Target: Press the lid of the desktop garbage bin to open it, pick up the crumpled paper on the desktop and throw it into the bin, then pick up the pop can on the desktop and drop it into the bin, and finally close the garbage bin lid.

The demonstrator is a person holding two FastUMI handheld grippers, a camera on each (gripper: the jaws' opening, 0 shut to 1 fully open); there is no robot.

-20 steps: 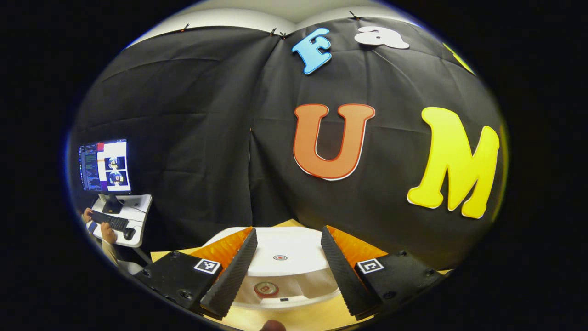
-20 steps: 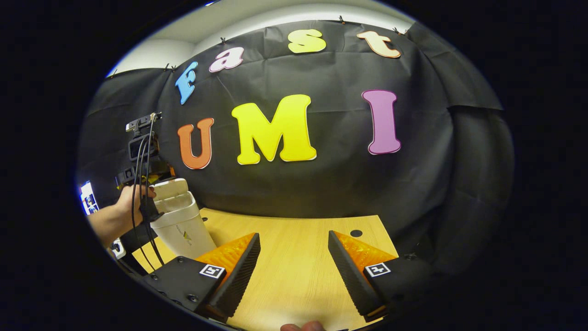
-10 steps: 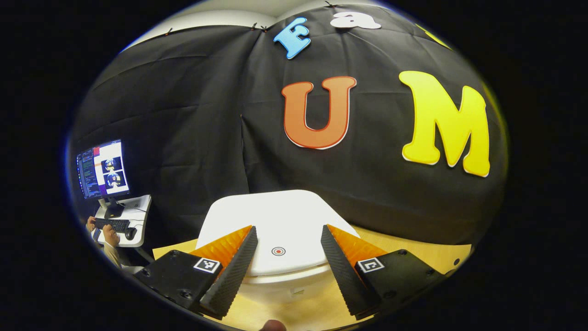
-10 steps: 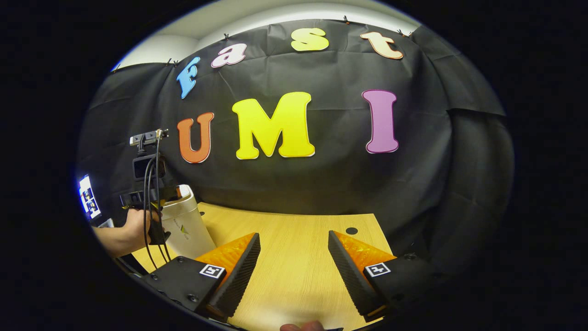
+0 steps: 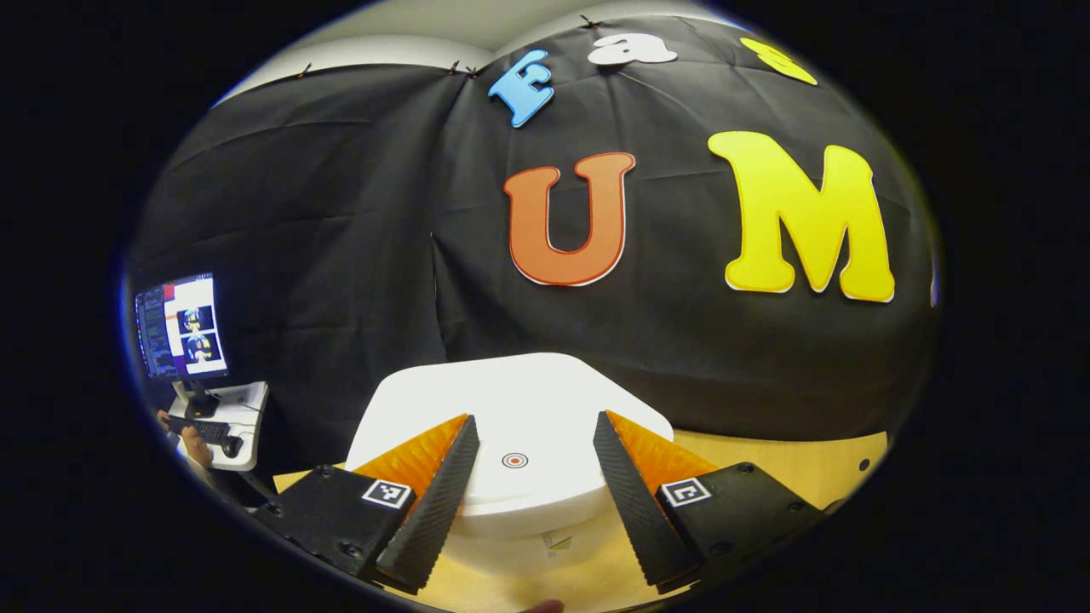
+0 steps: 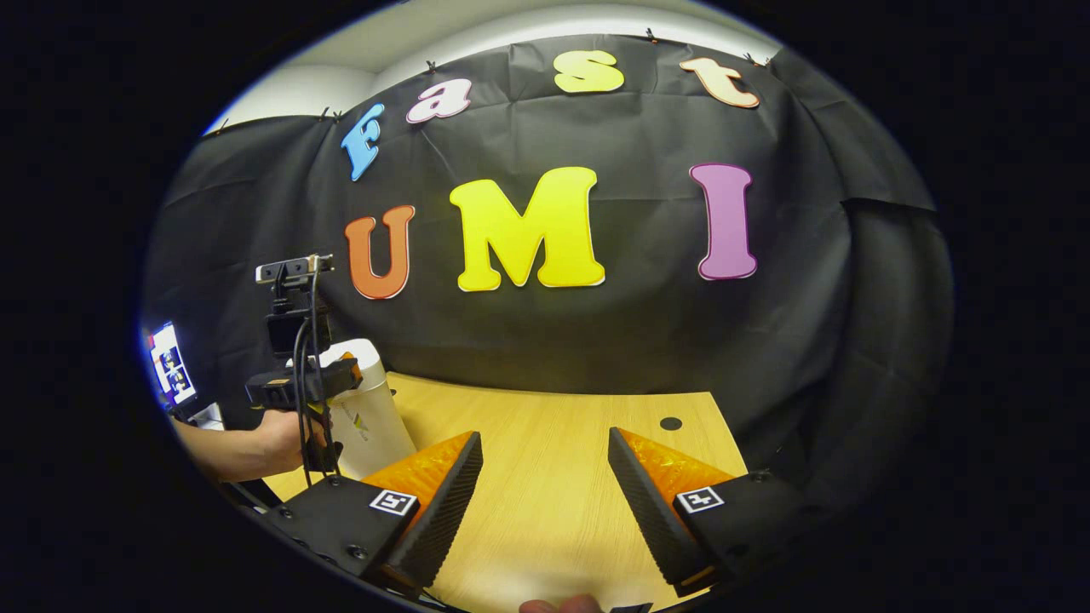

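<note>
The white desktop bin (image 5: 519, 528) stands right in front of my left gripper (image 5: 533, 417), its lid (image 5: 511, 392) down flat and hiding the inside. A small red ring mark (image 5: 513, 461) sits on the lid between my open fingers, which hover just over it. In the right gripper view the same bin (image 6: 368, 421) stands at the table's far left, with a hand (image 6: 272, 443) holding the left gripper (image 6: 332, 375) over its top. My right gripper (image 6: 545, 434) is open above the bare wooden table (image 6: 545, 494), holding nothing.
A monitor (image 5: 177, 328) and a keyboard (image 5: 197, 427) on a small white stand sit beyond the table's left side, with a person's hand at the keyboard. The black cloth wall runs close behind the bin. A cable hole (image 6: 670, 423) marks the table's far right.
The bin lid went from raised, with a red can top visible inside, to fully down. My left gripper came down with it. The right gripper barely moved.
</note>
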